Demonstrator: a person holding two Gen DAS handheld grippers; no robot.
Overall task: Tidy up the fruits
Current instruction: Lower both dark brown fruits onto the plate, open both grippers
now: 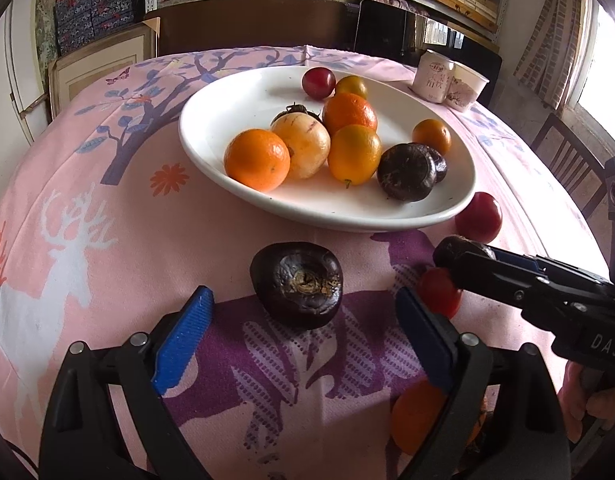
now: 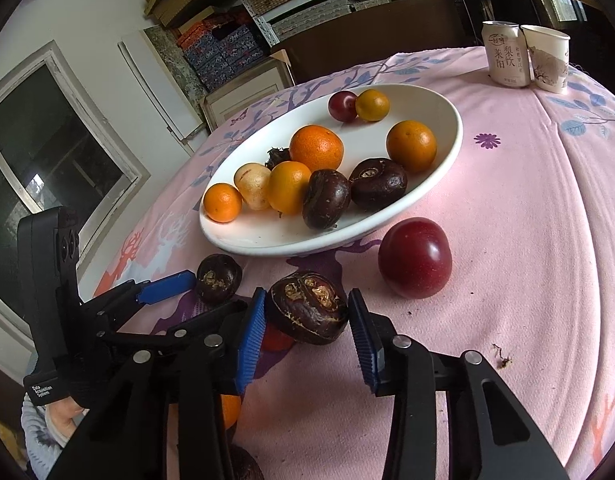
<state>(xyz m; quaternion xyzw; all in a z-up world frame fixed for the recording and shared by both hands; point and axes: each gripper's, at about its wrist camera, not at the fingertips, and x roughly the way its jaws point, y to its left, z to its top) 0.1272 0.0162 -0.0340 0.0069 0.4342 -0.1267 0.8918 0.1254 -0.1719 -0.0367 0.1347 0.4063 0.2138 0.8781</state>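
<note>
- Right gripper (image 2: pixel 305 326) fingers pinch a dark fruit (image 2: pixel 309 307) on the table (image 2: pixel 527 208), just before the white plate (image 2: pixel 457 136) rim.
- Left gripper (image 1: pixel 303 322) fingers spread around another dark fruit (image 1: pixel 297 284).
- Bare cloth lies right of the red plum (image 2: pixel 414 257).

Counted: one white plate (image 1: pixel 211 92), six orange citrus fruits (image 1: pixel 257 159), four dark brown fruits (image 1: pixel 297 284), three red fruits (image 1: pixel 478 217), one pale fruit (image 1: pixel 303 146), one can (image 1: pixel 432 76), one paper cup (image 1: pixel 467 86).

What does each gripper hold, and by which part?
Right gripper: dark water chestnut, by its sides. Left gripper: open, nothing held.
</note>
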